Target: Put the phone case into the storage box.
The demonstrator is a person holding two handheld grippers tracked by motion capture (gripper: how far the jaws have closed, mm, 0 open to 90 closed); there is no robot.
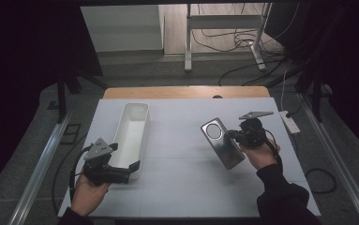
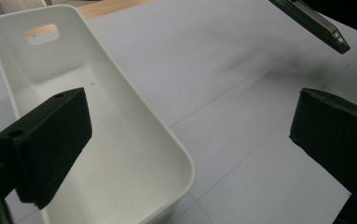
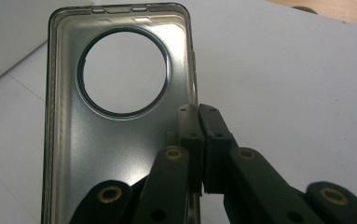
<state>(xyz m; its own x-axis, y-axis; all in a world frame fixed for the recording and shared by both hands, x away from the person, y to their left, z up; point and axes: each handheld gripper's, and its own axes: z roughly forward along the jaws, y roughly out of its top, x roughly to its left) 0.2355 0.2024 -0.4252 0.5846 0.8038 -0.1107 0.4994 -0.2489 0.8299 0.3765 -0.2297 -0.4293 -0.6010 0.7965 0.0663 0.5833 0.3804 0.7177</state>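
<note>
Overhead view and close claw-mounted views, all sharing the white table.

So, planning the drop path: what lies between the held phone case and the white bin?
Only bare white table top between phone case and white bin, per the high view.

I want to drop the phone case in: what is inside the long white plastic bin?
Nothing visible: the long white plastic bin shows a bare white floor and a handle cutout at its far end. One black jaw of the left hand-held gripper covers part of its floor.
</note>
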